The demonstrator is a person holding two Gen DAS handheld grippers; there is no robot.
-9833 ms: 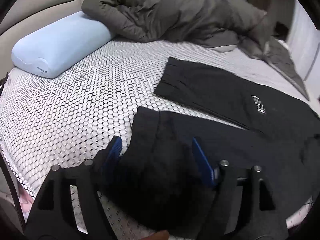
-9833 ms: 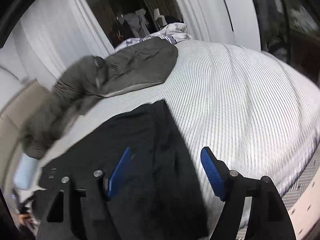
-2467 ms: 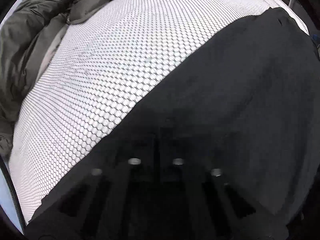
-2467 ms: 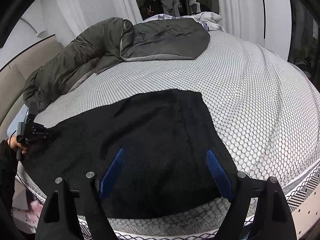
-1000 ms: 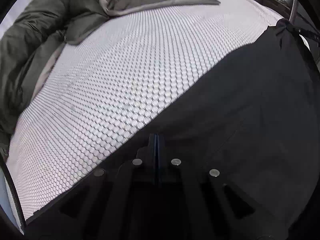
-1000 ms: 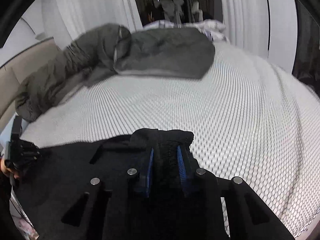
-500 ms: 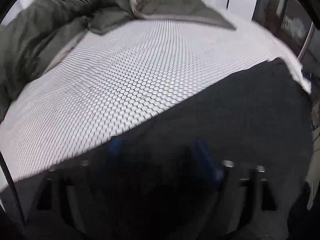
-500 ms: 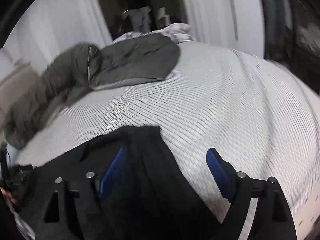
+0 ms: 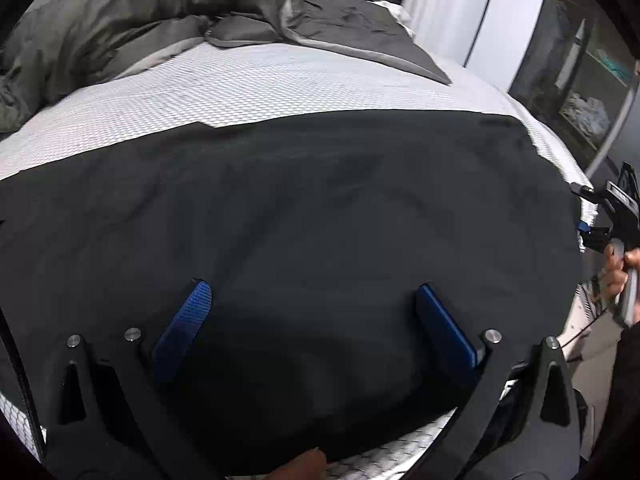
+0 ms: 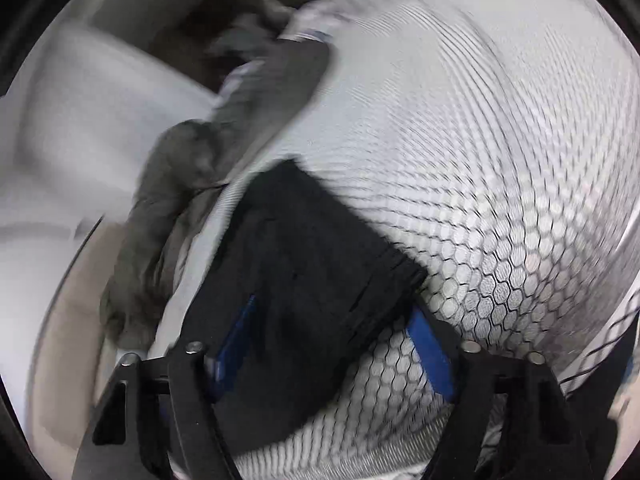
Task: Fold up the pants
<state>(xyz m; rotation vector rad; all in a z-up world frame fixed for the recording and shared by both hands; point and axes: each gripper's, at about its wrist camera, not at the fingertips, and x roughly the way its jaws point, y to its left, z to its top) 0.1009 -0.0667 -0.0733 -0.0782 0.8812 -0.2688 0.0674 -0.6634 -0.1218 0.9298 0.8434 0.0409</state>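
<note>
A: What is the surface?

B: A bed (image 9: 280, 80) with a white cover printed in black hexagons. The black pants (image 9: 300, 220) lie flat across its near side, doubled into one broad band.

A: And around it?

B: A grey-green duvet (image 9: 140, 12) is bunched along the far side. White curtains (image 9: 448, 12) hang beyond, with a dark glass-fronted cabinet (image 9: 580, 72) to the right.

A: The left claw (image 9: 316, 324)?

B: Its jaws have just been opening and stand wide above the pants, blue pads clear of the cloth.

A: The right claw (image 10: 336, 344)?

B: In the blurred right wrist view its jaws have just been closing. They stand partly apart over the pants' end (image 10: 320, 264), one pad over the cloth, the other over bare cover; neither presses. From the left wrist view, that claw sits at the bed's right edge, held by a hand (image 9: 618, 272).
</note>
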